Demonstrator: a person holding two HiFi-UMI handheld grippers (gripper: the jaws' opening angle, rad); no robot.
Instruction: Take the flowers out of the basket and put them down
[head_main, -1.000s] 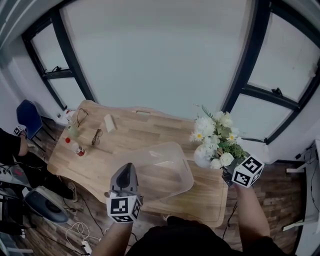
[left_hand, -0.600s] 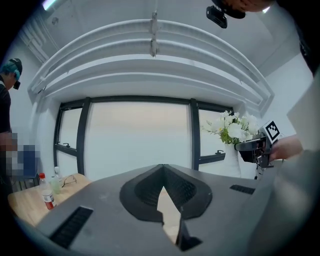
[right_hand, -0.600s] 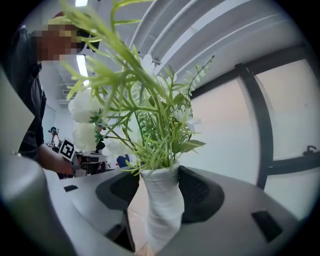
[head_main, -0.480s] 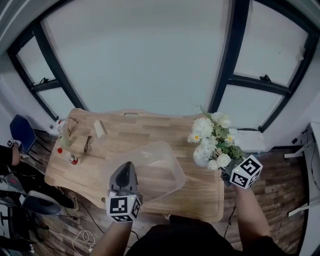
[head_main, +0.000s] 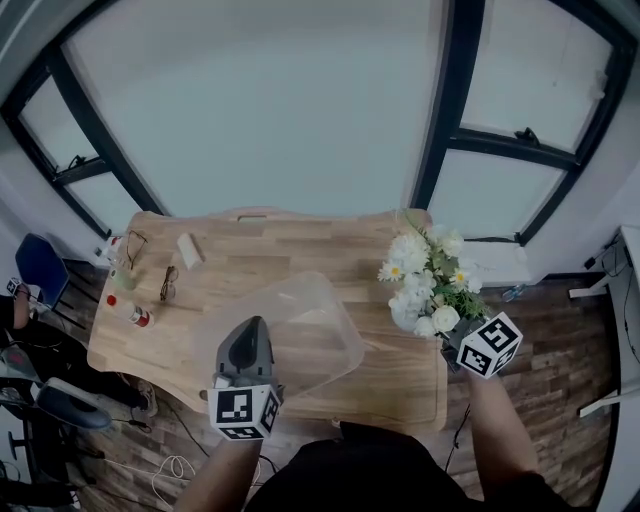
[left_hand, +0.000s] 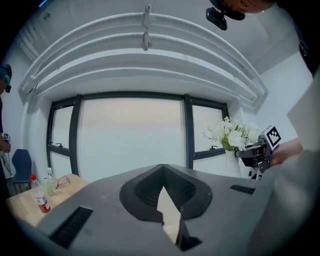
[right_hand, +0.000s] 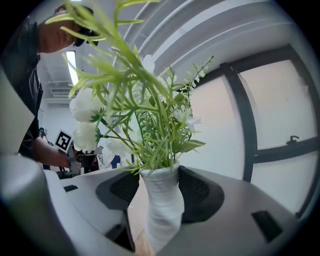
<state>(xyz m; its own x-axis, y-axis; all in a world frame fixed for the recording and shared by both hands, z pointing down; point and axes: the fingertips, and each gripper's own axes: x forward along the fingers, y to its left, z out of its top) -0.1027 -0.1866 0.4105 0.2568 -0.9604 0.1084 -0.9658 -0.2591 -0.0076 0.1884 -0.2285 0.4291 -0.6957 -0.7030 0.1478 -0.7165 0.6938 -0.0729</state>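
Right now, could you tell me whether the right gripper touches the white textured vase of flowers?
Touching. In the right gripper view, the right gripper has its jaws pressed against both sides of the vase.

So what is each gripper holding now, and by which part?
The right gripper grips the white flowers by their white textured vase; the left gripper holds nothing.

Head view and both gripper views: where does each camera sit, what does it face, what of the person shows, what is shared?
Head view: on the head, looking down at table; both forearms, left gripper, right gripper.
Left gripper view: along shut jaws toward windows; right hand.
Right gripper view: along jaws clamping flowers; left arm.
All share the flowers.
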